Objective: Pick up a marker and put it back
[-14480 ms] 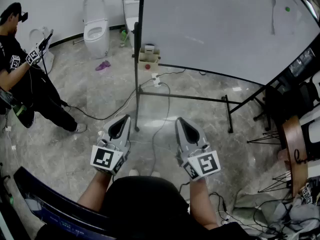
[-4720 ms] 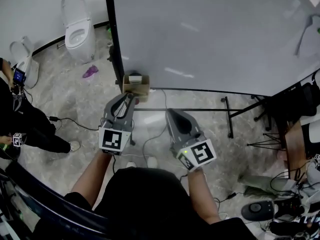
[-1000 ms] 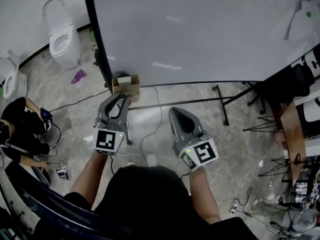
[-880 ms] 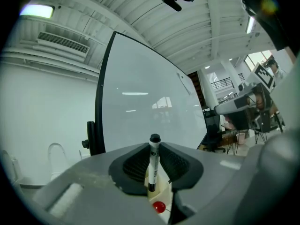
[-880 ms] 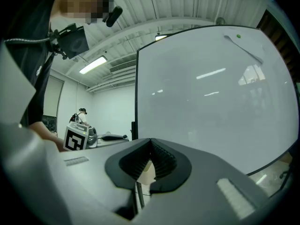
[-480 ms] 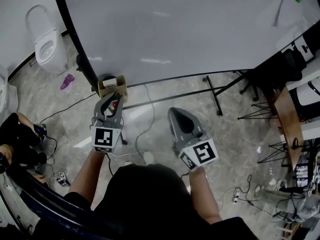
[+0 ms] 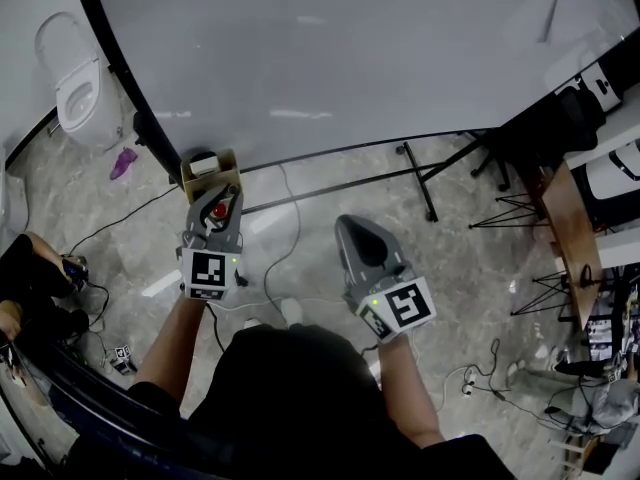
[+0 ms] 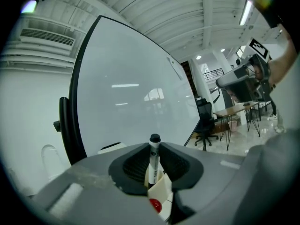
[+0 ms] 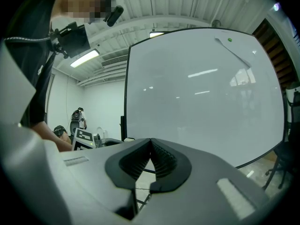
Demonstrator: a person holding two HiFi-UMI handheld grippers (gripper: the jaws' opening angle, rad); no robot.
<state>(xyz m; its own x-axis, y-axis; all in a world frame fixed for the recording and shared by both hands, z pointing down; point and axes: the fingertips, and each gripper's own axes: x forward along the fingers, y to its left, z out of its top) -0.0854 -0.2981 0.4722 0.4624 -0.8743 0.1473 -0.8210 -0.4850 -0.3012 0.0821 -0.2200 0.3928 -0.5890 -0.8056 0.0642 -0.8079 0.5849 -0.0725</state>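
Note:
In the left gripper view a marker (image 8: 153, 161) with a white barrel and black cap stands upright between the pads of my left gripper (image 8: 154, 150), which is shut on it. Seen from the head view, the left gripper (image 7: 220, 192) sits just below a small cardboard box (image 7: 207, 171) at the foot of the whiteboard (image 7: 350, 48), with a red round end (image 7: 219, 211) showing between its jaws. My right gripper (image 7: 358, 230) hangs lower and to the right, shut with nothing in it (image 9: 151, 144).
The whiteboard's black stand legs (image 7: 420, 183) and loose cables (image 7: 290, 228) cross the marble floor. A toilet (image 7: 75, 78) stands at the far left, and a person (image 7: 30, 278) crouches at the left edge. Chairs and a table (image 7: 570, 218) crowd the right side.
The head view has swung, so the board's post and the box have slid left. My left gripper has closed in under the box, and the red end now shows between its jaws.

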